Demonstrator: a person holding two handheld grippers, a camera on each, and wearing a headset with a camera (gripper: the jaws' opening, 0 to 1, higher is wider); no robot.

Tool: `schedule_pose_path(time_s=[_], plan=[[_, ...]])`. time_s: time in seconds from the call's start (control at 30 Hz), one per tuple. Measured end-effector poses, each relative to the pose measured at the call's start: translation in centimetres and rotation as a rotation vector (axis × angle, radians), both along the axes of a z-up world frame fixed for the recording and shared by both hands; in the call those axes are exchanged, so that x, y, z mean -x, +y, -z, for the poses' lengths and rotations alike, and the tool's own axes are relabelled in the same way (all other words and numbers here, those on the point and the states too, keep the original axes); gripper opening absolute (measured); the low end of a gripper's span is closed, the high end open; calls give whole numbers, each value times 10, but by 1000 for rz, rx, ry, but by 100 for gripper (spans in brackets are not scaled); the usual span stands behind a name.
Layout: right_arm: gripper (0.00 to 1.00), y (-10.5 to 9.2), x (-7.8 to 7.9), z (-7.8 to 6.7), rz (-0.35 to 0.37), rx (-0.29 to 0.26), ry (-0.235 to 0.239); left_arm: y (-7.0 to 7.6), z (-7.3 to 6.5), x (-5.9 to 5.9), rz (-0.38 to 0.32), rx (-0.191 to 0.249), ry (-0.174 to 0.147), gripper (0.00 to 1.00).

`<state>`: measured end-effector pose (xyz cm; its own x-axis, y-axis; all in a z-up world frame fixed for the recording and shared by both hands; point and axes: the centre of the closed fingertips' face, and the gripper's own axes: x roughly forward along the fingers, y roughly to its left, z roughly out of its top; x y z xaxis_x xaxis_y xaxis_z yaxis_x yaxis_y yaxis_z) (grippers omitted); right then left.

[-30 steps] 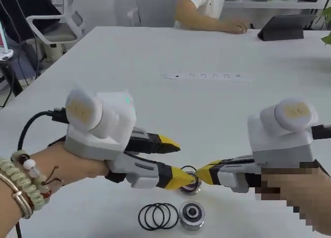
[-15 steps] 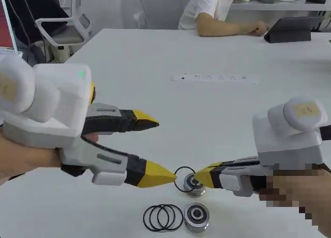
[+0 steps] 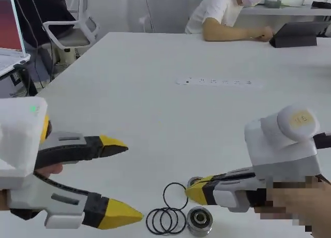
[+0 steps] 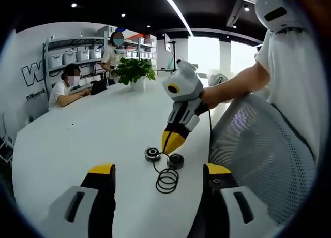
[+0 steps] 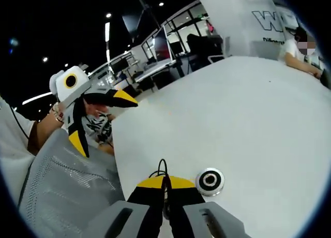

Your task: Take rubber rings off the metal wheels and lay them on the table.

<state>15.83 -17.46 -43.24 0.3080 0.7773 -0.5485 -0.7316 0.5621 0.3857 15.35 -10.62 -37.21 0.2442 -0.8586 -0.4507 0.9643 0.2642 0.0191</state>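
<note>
While the white table (image 3: 155, 93) ran away toward 12 o'clock in the head view, a seated person (image 3: 222, 18) leaned on its far edge. The left gripper (image 3: 133, 181) sat at 8 o'clock of that view, its yellow-tipped jaws spread wide with nothing between them. The right gripper (image 3: 190, 193) reached in from 4 o'clock with its jaws pinched together. A white power strip (image 3: 217, 82) lay flat at mid-table, well apart from the work. One metal wheel (image 3: 195, 181) peeked out just behind the closed tips, at their 12 o'clock. A second wheel (image 3: 199, 220) rested on its flat side at their 6 o'clock. Just beside that second wheel, at its 9 o'clock, a small pile of rings (image 3: 165, 220) lay overlapping on the table. A single ring (image 3: 164, 195) of thin black rubber spread as an open loop at 9 o'clock from the right gripper's tips. In the right gripper view it rose out from between the closed jaws. Whether it also caught on the first wheel could not be told.
</note>
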Motion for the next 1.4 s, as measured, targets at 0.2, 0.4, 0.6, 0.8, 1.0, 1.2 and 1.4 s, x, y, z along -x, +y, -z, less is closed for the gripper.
schedule_pose_path(time_s=[0.2, 0.4, 0.6, 0.8, 1.0, 1.2, 1.4], plan=[[0, 12, 13, 9, -63, 20, 21, 25, 11, 1, -91, 14, 41, 66], [0, 16, 19, 24, -114, 90, 9, 45, 23, 5, -154, 7, 73, 66], [7, 9, 12, 26, -89, 124, -16, 49, 27, 8, -192, 13, 94, 65], [7, -3, 1, 19, -31, 112, -33, 45, 29, 12, -191, 20, 99, 66], [7, -11, -7, 7, 12, 93, -56, 44, 30, 15, -184, 24, 104, 67], [10, -16, -16, -20, 42, 34, -97, 45, 30, 19, -182, 30, 111, 68], [16, -26, -18, -49, 53, 6, -165, 48, 28, 21, -181, 40, 113, 70]])
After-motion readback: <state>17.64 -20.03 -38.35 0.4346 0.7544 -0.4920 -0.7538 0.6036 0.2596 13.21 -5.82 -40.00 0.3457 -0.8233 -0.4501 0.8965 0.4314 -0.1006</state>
